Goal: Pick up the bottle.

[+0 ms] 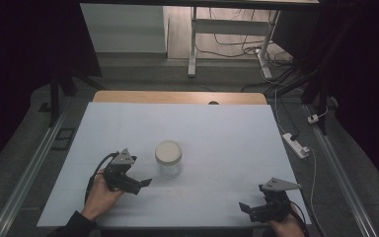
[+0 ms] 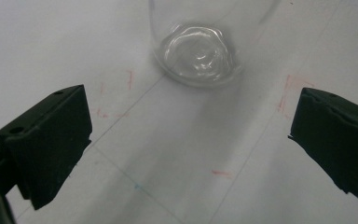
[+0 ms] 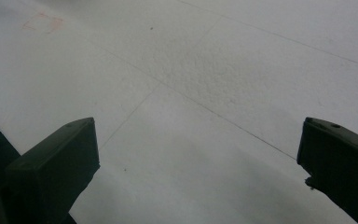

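Here, one clear jar [image 1: 168, 158] with a pale lid is seen upright mid-table [image 1: 217, 128], just ahead of the left gripper [image 1: 139, 183], jaws wide apart, nothing held. Its glass base [image 2: 196, 55] is shown close up. The right gripper [image 1: 247, 209] is likewise spread, empty, well apart

Looks like lab or recording studio: white-covered table [image 1: 227, 128] ringed by black curtains [image 1: 24, 54], metal floor rails [image 1: 27, 170] left and right, power strip [image 1: 296, 144] and loose cables [image 1: 237, 49] on far floor.
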`<state>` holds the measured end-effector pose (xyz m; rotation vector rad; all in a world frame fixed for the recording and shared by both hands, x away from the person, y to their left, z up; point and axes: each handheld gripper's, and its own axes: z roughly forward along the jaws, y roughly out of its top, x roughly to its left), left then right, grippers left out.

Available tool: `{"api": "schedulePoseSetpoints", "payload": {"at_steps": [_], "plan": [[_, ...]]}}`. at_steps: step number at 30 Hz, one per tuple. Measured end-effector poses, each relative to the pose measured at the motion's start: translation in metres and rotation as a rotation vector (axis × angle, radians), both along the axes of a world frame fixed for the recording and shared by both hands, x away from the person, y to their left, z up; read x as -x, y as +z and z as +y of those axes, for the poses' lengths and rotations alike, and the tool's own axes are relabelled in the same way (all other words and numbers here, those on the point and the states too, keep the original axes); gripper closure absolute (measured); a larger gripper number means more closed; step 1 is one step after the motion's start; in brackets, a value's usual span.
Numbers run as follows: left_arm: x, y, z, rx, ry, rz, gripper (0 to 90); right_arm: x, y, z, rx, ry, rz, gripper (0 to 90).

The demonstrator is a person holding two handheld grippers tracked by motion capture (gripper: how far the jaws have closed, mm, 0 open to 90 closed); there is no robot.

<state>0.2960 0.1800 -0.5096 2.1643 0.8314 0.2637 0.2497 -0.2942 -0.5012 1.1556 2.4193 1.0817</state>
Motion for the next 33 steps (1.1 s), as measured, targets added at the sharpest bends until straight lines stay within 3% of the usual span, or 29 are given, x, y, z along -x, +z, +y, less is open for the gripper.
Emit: {"api": "schedulePoseSetpoints", "payload": {"at_steps": [10, 22, 27, 33], "plan": [[-0.017, -0.001, -0.021, -0.013, -0.038, -0.033, 0.0, 0.0, 0.0, 0.001, 0.005, 0.001, 0.003, 0.0], [-0.043, -0.007, -0.044, 0.002, -0.084, -0.023, 0.0, -0.001, -0.001, 0.0, 0.004, 0.003, 0.006, 0.0], [-0.048, -0.008, -0.055, -0.022, -0.096, -0.028, 0.0, -0.001, -0.001, 0.001, 0.006, 0.003, 0.006, 0.0], [-0.052, -0.006, -0.059, 0.012, -0.108, -0.038, 0.0, -0.001, -0.001, 0.001, 0.007, 0.005, 0.008, 0.0]]}}
